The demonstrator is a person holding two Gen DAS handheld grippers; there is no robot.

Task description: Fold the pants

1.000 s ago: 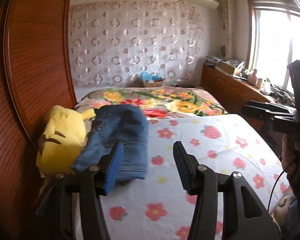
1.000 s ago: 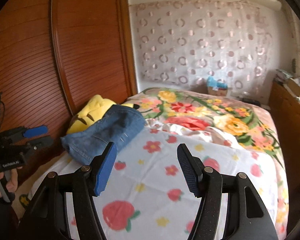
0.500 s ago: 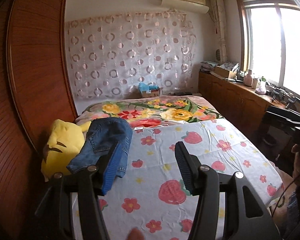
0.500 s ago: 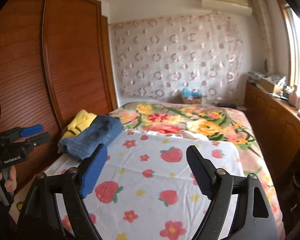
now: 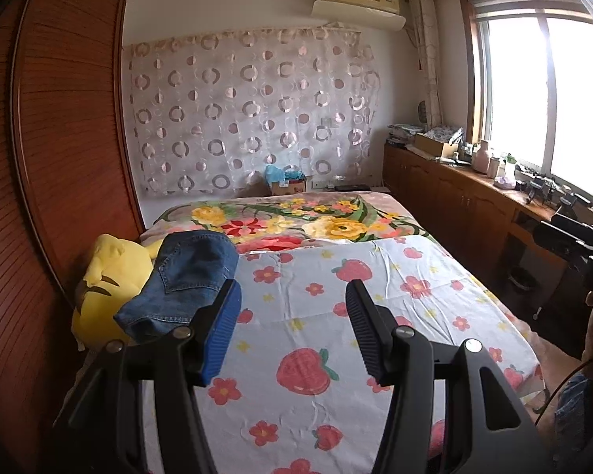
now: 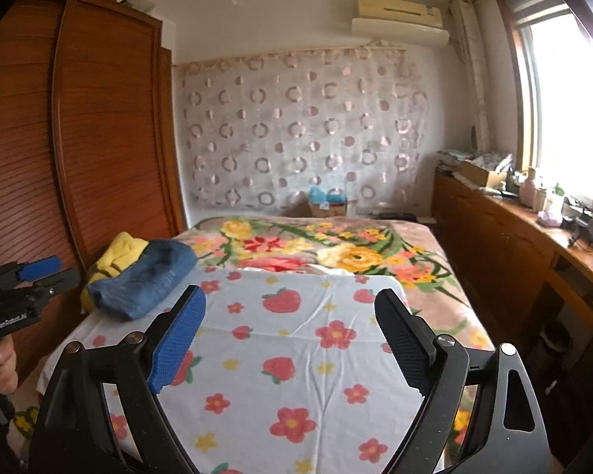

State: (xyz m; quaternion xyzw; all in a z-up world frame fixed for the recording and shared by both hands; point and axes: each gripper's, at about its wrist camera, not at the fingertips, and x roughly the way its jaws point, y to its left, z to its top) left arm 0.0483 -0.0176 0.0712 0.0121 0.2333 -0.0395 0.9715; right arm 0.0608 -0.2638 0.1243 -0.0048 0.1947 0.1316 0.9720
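Nearest in the left wrist view, the left tool (image 5: 292, 330) stands with its jaws apart and nothing between them, poised over the near part of the bed. In the right wrist view the right tool (image 6: 290, 339) is spread wide; its jaws have just been opening, and only air lies between them. At the left edge of that view a hand (image 6: 2, 363) grips the handle of the left tool.

Under both tools lies a white sheet (image 5: 375, 284) printed with strawberries and red flowers, spread over the near half of the bed. It is lightly creased and bare under the tools.

Further back, at the left edge of the sheet, sit the pants (image 5: 186, 276): blue denim, folded into a compact bundle with a back pocket facing up. The bundle leans on a yellow plush toy (image 5: 106, 280) that lies against the wooden wardrobe (image 5: 59, 138). Neither tool touches the pants; both are well apart from them.

Beyond the sheet, a floral blanket (image 5: 296, 221) with yellow and red blooms covers the far half of the bed. Behind it, a small cardboard box (image 5: 288, 185) sits at the foot of a curtain (image 5: 249, 114) patterned with rings. An air conditioner (image 5: 357, 0) hangs above. Along the right wall, a wooden counter (image 5: 474, 181) carries bottles and clutter beneath a bright window (image 5: 541, 91).
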